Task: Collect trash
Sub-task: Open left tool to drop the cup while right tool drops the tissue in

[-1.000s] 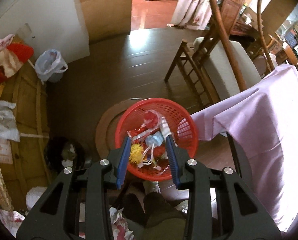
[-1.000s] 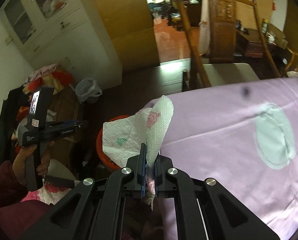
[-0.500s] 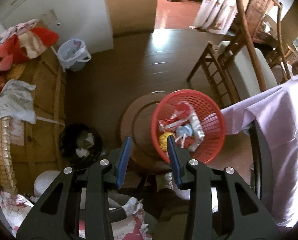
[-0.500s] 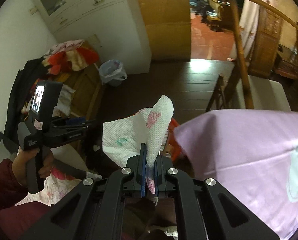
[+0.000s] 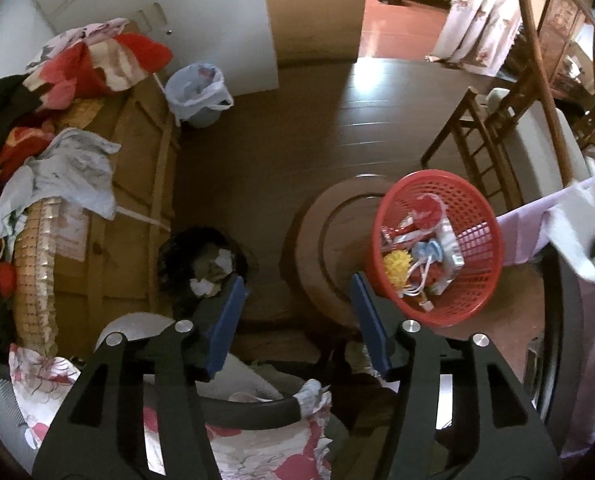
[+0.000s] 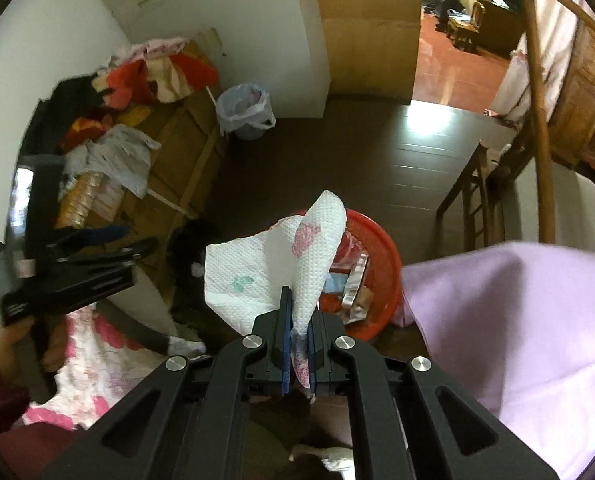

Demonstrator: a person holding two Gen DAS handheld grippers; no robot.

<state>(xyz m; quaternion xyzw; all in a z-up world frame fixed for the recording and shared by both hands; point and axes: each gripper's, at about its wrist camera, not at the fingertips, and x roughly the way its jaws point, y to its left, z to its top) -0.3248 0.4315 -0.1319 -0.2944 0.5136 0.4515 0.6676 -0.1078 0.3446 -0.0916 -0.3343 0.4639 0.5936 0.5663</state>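
Pinched upright between the pressed-together jaws of the right gripper (image 6: 297, 312): a white embossed paper towel (image 6: 273, 264), crumpled into a loose cone, printed with a pink flower near its tip and a small green motif lower down, its twisted tail trailing out below the pads. Beyond it, toward 1 o'clock in the right wrist view, a red plastic basket (image 6: 381, 248) already holding wrappers and packets. Seen again in the left wrist view at 3 o'clock, the same red lattice basket (image 5: 481, 216), tilted on a round wooden stool (image 5: 321, 232), filled with red and silver wrappers, a yellow spiky ball and white cord. Jaws of the left gripper (image 5: 297, 316) opening, nothing between the blue pads, only floor and stool edge below. At 9 o'clock of those pads, a black bin (image 5: 205, 256) with crumpled white tissue inside. Farther out, at 11 o'clock, a blue bucket lined with a white bag (image 5: 197, 96) against the white wall, beside a wooden chest (image 5: 133, 184) heaped with red and grey clothes. At 3 o'clock in the right wrist view, a lilac tablecloth (image 6: 517, 320) just beside the basket.
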